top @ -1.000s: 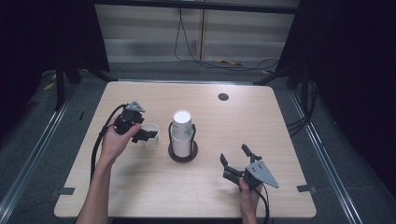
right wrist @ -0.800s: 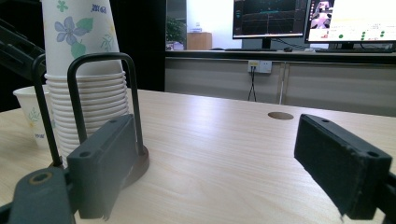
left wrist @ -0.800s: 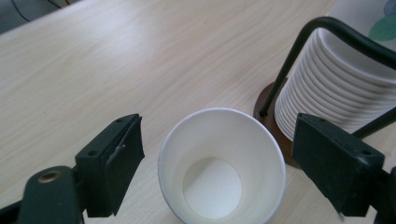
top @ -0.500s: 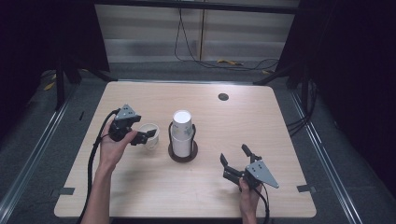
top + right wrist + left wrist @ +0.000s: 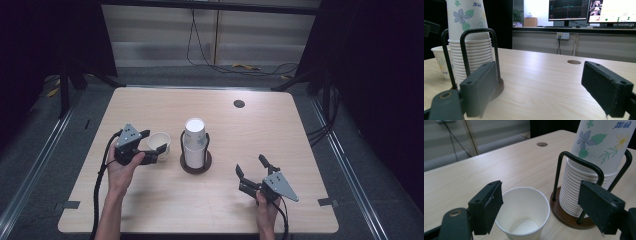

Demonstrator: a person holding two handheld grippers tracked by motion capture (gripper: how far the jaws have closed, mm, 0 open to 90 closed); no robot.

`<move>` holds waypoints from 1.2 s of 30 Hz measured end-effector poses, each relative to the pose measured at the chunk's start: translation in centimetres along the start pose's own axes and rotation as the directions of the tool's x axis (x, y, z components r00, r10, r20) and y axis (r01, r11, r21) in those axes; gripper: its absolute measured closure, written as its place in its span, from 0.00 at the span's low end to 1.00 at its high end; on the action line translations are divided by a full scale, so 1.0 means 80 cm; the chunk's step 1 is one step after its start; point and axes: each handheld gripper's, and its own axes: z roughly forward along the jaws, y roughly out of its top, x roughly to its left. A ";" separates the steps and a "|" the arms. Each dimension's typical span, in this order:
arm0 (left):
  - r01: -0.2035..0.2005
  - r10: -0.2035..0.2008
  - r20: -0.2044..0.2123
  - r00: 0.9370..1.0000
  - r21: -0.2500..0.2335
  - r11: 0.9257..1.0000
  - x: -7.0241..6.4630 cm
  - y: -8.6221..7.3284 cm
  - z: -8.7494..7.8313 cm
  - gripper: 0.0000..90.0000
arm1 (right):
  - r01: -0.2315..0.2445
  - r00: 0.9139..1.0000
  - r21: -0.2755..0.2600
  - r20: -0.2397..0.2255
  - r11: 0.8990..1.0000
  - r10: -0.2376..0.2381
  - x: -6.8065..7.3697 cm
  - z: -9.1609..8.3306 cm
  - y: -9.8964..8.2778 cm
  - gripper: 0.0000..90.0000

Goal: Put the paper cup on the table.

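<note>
Left gripper (image 5: 156, 148) sits left of centre in the high view, held in the person's left hand (image 5: 121, 167), jaws pointing right toward a single paper cup (image 5: 159, 144). In the left gripper view the cup (image 5: 524, 212) stands upright at lower centre, mouth open, between the two jaws. The left-side jaw lies at the rim, contact uncertain; the right-side jaw stands clear of it, with a gap. Jaws have just been closing, cup between them, not yet pressed from both sides.

Just right of the cup, at frame centre: a stack of cups (image 5: 195, 142) with a flower print, standing in a dark wire holder (image 5: 196, 166) on a round brown base. Cup and holder base near each other, apart.

Right gripper (image 5: 254, 172) at lower right of the high view, in the right hand (image 5: 266, 203), jaws spread wide with nothing between them. The right gripper view looks low across the wooden surface (image 5: 280, 130) toward the stack (image 5: 470, 37).
</note>
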 end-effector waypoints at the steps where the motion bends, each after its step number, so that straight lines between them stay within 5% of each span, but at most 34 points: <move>1: 0.004 -0.004 0.002 1.000 -0.011 1.000 -0.003 -0.003 -0.001 0.21 | 0.000 1.000 0.000 0.000 1.000 0.000 0.000 0.000 0.000 0.14; 6: 0.032 -0.031 0.023 0.999 -0.054 0.998 -0.015 -0.019 -0.006 0.21 | 0.000 1.000 0.000 0.000 1.000 0.000 0.000 0.000 0.000 0.14; 10: -0.005 0.005 -0.001 1.000 -0.075 0.997 -0.029 -0.027 -0.007 0.21 | 0.001 1.000 0.001 0.000 1.000 -0.001 0.000 0.000 0.000 0.14; 13: -0.015 0.016 0.019 1.000 -0.079 0.997 -0.040 -0.032 -0.009 0.21 | 0.001 1.000 0.000 0.000 1.000 -0.001 0.000 0.000 0.000 0.14; 19: 0.010 -0.011 -0.005 1.000 -0.133 0.991 -0.059 -0.051 -0.008 0.21 | 0.002 1.000 0.001 0.001 1.000 -0.002 0.000 0.000 0.000 0.14; 24: -0.026 0.021 -0.033 0.999 -0.134 0.991 -0.072 -0.068 -0.016 0.19 | 0.001 1.000 0.000 0.000 1.000 -0.001 0.000 0.000 0.000 0.14; 27: 0.000 -0.002 -0.018 1.000 -0.142 0.990 -0.075 -0.079 -0.017 0.19 | 0.001 1.000 0.002 0.002 1.000 -0.001 0.000 0.000 0.000 0.14; 31: -0.022 0.016 -0.045 0.999 -0.126 0.992 -0.078 -0.088 -0.014 0.19 | 0.001 1.000 0.001 0.001 1.000 -0.001 0.000 0.000 0.000 0.14; 34: 0.034 -0.038 -0.023 0.999 -0.161 0.986 -0.076 -0.094 -0.014 0.19 | 0.002 1.000 0.002 0.002 1.000 -0.002 0.000 0.000 0.000 0.14; 36: 0.034 -0.037 -0.014 0.999 -0.150 0.988 -0.074 -0.097 -0.013 0.18 | 0.002 1.000 0.002 0.001 1.000 -0.002 0.000 0.000 0.000 0.14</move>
